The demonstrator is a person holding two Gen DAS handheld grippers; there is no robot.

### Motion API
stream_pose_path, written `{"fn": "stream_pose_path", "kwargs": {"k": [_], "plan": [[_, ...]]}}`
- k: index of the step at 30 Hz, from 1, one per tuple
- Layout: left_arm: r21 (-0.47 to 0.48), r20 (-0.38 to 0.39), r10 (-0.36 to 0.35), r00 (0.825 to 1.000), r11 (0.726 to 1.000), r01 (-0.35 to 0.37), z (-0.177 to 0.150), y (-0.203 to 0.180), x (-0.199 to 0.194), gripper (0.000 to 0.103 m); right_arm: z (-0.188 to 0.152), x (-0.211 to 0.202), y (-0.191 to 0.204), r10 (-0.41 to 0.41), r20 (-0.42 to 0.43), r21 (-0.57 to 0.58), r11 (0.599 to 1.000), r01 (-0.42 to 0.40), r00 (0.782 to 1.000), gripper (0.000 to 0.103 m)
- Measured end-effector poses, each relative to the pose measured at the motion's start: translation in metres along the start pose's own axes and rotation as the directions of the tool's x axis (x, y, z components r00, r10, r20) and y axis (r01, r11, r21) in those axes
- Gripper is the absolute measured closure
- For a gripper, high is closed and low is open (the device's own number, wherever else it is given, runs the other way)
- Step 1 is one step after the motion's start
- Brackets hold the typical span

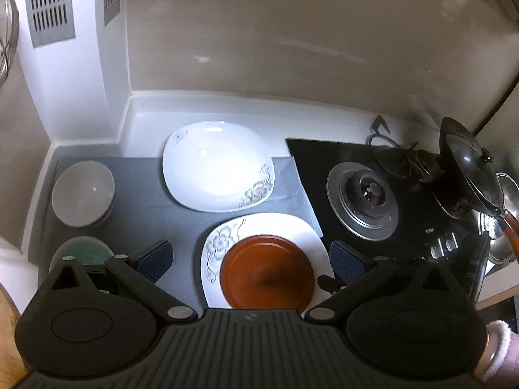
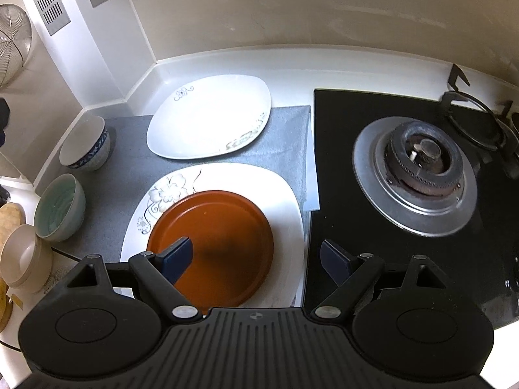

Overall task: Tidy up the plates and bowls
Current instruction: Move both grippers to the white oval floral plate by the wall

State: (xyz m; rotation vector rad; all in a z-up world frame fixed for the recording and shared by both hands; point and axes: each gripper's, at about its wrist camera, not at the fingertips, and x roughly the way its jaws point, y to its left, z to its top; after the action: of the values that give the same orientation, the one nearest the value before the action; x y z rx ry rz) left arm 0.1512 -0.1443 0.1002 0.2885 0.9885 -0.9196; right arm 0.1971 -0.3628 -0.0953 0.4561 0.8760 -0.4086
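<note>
Stacking is only partly done on the grey mat [image 2: 129,162] that covers the counter [image 2: 227,61] beside the black gas hob [image 2: 389,123]. 2 white square plates are seen: the far white plate [image 2: 207,116] lies alone toward the back wall, while the near white plate [image 2: 279,194] carries the brown round plate [image 2: 220,236], set off-centre toward the front edge. Sliding is judged the main risk here: if the near white plate is lifted by 1 rim, the brown round plate could be tipped off, since nothing is seen to hold it. A knock against the hob edge, just beside the near white plate, is also possible.

3 bowls are lined along the left: the blue-patterned bowl [image 2: 86,144], the green bowl [image 2: 58,206] and the beige bowl [image 2: 24,257], the last near the counter's front edge, where a careless sweep could push it off.

The right gripper [image 2: 256,259] is held released above the brown round plate, nothing between its pads. The left gripper [image 1: 249,259] is likewise spread wide and empty, above the same stack.
</note>
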Motion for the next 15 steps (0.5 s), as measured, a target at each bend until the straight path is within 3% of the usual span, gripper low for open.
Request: {"fn": "stream_pose_path", "kwargs": {"k": [8,15], "plan": [[-0.062,0.007,-0.02,1.0,0.998,0.02,0.009,0.016,0.0,0.0,0.005,0.006,0.002,0.008,-0.005,-0.008,1.0,-0.008,1.0,0.016],[-0.035,-0.014,-0.035,0.999,0.999,0.034,0.011,0.008,0.007,0.0,0.006,0.011,0.002,0.017,-0.009,-0.015,1.0,-0.017,1.0,0.016]]}}
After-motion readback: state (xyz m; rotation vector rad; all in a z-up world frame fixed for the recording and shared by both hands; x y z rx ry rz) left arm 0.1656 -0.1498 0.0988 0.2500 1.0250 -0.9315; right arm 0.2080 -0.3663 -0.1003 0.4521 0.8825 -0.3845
